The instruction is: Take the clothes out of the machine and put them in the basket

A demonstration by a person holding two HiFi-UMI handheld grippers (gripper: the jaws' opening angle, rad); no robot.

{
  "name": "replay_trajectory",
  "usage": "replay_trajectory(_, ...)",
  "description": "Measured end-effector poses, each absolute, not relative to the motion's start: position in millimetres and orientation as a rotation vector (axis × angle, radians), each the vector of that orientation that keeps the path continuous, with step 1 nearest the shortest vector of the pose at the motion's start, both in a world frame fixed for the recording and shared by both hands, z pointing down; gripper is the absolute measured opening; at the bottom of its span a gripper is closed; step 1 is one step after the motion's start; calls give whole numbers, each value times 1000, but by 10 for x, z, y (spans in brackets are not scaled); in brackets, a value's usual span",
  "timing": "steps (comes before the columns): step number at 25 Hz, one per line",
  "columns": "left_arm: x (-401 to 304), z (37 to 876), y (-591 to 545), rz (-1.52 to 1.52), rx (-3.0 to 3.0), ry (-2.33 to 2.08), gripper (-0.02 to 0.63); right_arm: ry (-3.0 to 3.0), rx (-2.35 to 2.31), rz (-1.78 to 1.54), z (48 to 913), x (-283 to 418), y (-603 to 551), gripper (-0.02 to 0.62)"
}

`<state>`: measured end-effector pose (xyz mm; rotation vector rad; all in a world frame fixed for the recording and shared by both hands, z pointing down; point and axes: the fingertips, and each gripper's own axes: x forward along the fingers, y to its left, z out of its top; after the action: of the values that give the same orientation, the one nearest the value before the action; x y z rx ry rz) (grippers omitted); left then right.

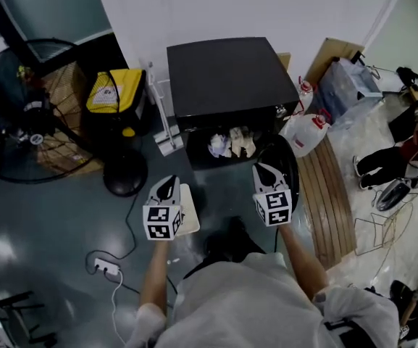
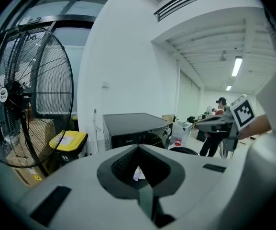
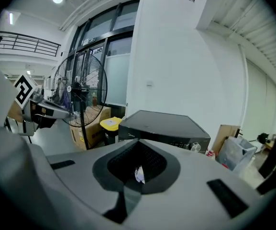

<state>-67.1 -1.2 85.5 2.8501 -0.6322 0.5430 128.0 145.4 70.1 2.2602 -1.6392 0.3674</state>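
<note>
the machine (image 1: pixel 230 78) has a smooth, faintly glossy black top; the clothes (image 1: pixel 230 143) in it are crumpled cloth; right of the machine lies a slatted wooden board (image 1: pixel 329 201).

Bare floor (image 1: pixel 219 191) before machine (image 1: pixel 230 78); its door (image 1: pixel 287 162) at right.

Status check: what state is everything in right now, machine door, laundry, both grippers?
Washing machine door: open.
Clothes: heaped inside, not yet taken out.
Left gripper: shut, empty.
Right gripper: shut, empty.
Yellow-lidded bin: closed.
</note>
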Motion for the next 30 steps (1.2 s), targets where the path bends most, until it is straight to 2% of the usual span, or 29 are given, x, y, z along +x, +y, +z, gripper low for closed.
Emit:
replay_trajectory(13, -340, 1258, -47, 605, 2766, -743, 18, -1749, 2191, 404, 1077, 1722, 1163, 25)
replay_trajectory(30, 20, 2090, -102, 671, 2663, -810, 18, -1801, 2086, 507, 1986, 2138, 903, 25)
